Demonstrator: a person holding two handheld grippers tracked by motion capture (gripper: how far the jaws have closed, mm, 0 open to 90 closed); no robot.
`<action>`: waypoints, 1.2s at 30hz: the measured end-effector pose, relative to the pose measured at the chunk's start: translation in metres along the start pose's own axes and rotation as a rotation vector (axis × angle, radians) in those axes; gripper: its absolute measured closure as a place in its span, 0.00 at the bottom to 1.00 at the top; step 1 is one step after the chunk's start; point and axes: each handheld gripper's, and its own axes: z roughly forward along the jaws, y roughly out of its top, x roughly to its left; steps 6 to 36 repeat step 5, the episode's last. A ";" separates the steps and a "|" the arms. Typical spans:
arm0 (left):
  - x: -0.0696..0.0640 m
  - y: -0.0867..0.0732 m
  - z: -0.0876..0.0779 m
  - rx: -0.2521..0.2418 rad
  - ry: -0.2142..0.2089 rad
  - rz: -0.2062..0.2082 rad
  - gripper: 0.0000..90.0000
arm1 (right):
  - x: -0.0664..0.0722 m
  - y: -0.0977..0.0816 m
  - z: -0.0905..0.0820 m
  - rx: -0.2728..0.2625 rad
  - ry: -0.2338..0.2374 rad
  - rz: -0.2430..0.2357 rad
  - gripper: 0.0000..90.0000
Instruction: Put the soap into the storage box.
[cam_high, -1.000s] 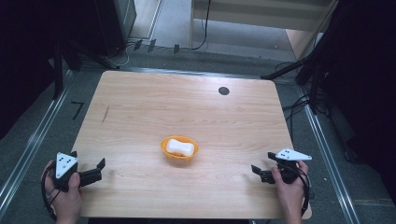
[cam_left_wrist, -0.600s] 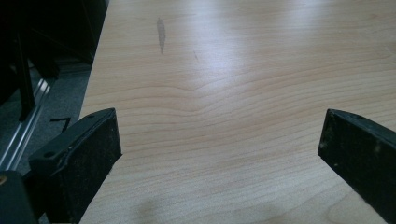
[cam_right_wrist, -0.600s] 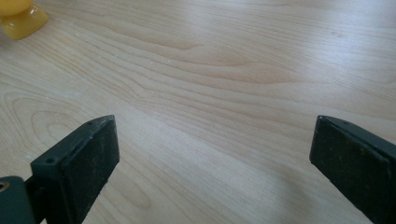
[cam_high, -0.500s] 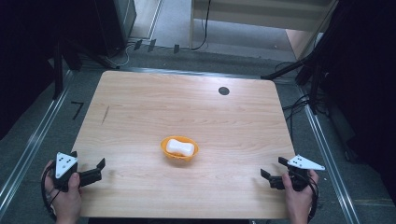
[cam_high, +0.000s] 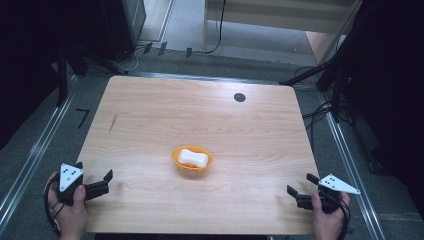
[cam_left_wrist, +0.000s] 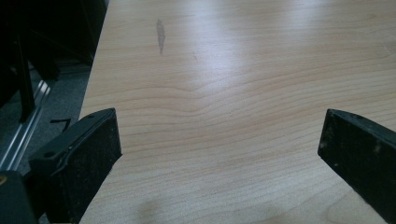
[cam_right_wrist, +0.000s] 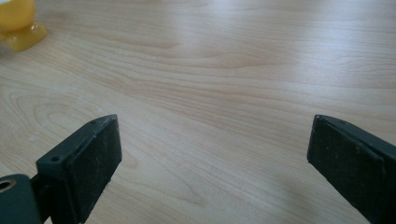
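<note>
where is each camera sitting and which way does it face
High view: fixed above the person's edge of the table, looking forward and down; both hands show at the bottom, with the left gripper and right gripper, and the orange bowl with a white piece in it at the middle.
Left gripper view: rides on the left gripper, looking along its open jaws over bare wood.
Right gripper view: rides on the right gripper, open jaws in front, facing the bowl at top left.
Shared: the high and right gripper views both show the bowl; all three show the tabletop.
</note>
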 end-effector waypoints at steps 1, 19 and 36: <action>0.000 0.000 0.000 0.001 0.001 0.001 0.00 | -0.001 -0.001 -0.001 -0.005 -0.002 0.006 0.05; 0.000 0.000 0.000 0.000 0.003 0.000 0.00 | -0.003 -0.002 -0.002 -0.018 0.010 0.021 0.09; 0.000 0.000 0.000 0.000 0.003 0.000 0.00 | -0.003 -0.002 -0.002 -0.018 0.010 0.021 0.09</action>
